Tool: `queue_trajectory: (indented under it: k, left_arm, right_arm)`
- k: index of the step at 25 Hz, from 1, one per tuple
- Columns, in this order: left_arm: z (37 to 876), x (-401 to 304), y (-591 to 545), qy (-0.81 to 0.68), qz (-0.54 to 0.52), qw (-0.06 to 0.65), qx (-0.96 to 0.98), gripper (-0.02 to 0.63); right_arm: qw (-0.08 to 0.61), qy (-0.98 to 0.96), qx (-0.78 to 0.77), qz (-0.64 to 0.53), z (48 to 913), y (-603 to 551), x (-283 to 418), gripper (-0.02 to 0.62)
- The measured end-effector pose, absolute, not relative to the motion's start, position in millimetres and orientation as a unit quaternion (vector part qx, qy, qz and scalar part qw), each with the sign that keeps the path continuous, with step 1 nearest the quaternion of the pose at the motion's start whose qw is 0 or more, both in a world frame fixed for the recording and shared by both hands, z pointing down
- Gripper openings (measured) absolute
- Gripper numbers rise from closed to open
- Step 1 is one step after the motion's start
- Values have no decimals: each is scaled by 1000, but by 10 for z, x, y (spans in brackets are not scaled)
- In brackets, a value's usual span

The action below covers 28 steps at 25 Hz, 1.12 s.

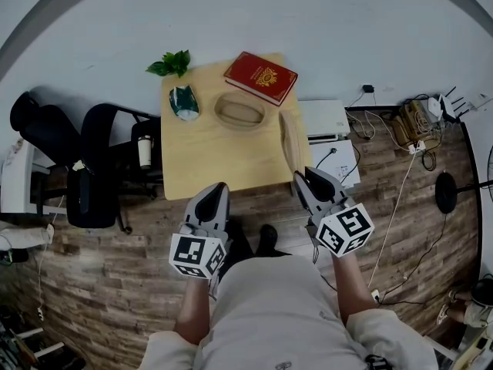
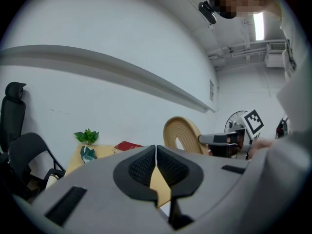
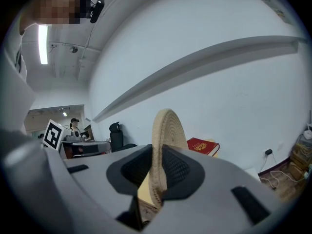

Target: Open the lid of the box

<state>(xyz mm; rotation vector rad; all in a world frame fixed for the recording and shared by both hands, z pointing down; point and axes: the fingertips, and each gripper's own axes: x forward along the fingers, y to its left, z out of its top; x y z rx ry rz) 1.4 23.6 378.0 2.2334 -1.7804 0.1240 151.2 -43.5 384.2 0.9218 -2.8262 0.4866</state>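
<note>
Right tongs [image 3: 158,149] clamped on woven lid [image 3: 168,126], upright on edge, left tongs [image 2: 156,148] closed, empty, box [image 1: 239,111] seemingly open on table [image 1: 200,160]

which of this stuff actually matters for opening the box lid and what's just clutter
For the job:
- woven box, already open
- lid, gripped on edge
- right gripper, holding it

Lying about:
- red book
- leafy plant
- green-and-white packet
- black chair

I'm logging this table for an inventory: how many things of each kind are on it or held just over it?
book: 1
box: 1
lid, held in the right gripper: 1
green pouch: 1
plant, at the far corner: 1
Total: 5
</note>
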Motion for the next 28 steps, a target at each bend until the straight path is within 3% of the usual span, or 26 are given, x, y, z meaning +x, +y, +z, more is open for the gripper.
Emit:
queue_trajectory:
  k: [28]
  left_arm:
    - [3836, 26, 259, -614, 47, 147, 774, 12]
  right_arm:
    - [74, -937, 303, 157, 3862, -403, 1519, 63]
